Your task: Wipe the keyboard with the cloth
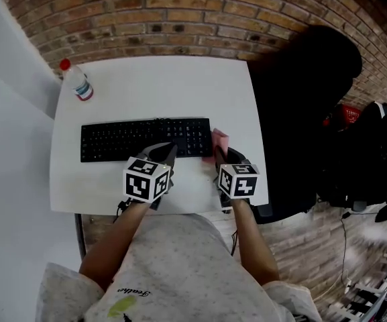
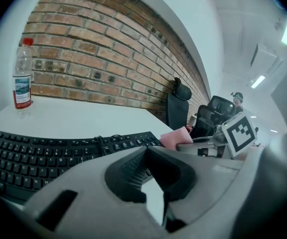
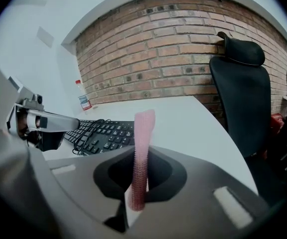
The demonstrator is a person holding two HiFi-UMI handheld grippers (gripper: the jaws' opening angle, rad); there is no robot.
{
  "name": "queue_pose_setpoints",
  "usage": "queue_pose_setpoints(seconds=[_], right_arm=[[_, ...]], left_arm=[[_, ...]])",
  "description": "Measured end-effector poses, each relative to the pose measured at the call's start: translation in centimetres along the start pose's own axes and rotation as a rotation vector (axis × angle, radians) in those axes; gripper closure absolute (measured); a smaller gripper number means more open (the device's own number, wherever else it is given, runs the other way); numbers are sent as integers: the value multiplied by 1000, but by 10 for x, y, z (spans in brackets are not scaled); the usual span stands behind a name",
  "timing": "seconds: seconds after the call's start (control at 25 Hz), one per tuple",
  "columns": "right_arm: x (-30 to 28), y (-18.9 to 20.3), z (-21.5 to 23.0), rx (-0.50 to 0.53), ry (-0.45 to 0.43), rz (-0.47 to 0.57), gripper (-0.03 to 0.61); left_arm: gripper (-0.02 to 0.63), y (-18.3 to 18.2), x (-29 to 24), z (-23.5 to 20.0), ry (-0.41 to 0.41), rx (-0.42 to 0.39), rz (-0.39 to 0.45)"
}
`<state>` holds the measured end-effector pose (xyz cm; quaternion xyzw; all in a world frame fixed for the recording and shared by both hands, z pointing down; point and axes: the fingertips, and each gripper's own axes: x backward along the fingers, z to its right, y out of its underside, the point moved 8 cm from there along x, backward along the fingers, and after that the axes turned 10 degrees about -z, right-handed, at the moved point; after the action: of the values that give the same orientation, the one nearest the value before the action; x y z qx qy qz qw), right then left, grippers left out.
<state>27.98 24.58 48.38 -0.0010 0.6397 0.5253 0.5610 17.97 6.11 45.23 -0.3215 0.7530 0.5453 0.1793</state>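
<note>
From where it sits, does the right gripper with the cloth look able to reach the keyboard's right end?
Probably yes. The right gripper grips the pink cloth just beside the right end of the keyboard; nothing lies between, and the left gripper sits farther left.

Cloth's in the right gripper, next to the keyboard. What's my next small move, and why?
Probably ease the right gripper a little left and down, so the pink cloth lands on the right-end keys of the keyboard. The cloth is clamped in that gripper and sits just off the keyboard's right end, not yet on the keys. The left gripper holds nothing, near the front edge.
</note>
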Motion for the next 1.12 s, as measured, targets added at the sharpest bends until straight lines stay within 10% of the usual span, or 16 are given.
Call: queue_pose_setpoints(seconds=[1.12], right_arm=[[-47,-61,15,74,-55,-14,554]], left_arm=[[621,-9,12,-49,-133,112,25]])
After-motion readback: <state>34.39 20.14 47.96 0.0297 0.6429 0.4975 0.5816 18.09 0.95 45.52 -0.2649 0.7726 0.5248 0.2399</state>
